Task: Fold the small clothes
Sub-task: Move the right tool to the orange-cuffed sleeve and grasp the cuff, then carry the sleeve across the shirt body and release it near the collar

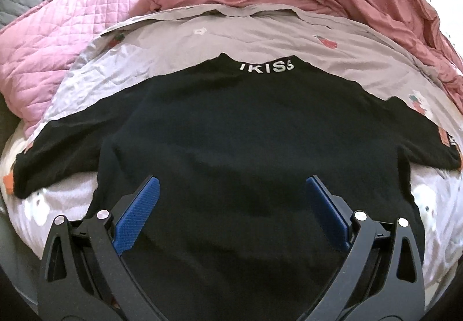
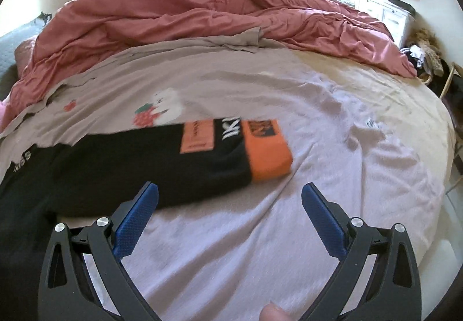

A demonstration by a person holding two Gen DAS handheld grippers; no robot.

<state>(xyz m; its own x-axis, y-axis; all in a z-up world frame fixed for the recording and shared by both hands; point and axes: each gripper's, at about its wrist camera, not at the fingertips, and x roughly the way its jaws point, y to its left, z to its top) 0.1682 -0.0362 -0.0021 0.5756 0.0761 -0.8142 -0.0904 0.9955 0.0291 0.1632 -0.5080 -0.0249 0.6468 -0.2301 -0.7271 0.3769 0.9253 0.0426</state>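
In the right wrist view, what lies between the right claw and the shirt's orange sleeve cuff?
Only bare, wrinkled bedsheet. The right claw, open, hovers with nothing between its fingers and the orange sleeve cuff of the black shirt, seen in the right wrist view.

Left gripper [image 1: 231, 190] and right gripper [image 2: 230, 196]: black skeletal linkage arms, silver round pivot screws, blue textured finger pads [image 1: 139, 216].

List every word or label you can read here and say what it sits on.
"IKISS": white letters at the collar of the black shirt, in the left wrist view.
White lettering on the sleeve beside the orange cuff: too blurred to read.
Print on the orange patch: too blurred to read.
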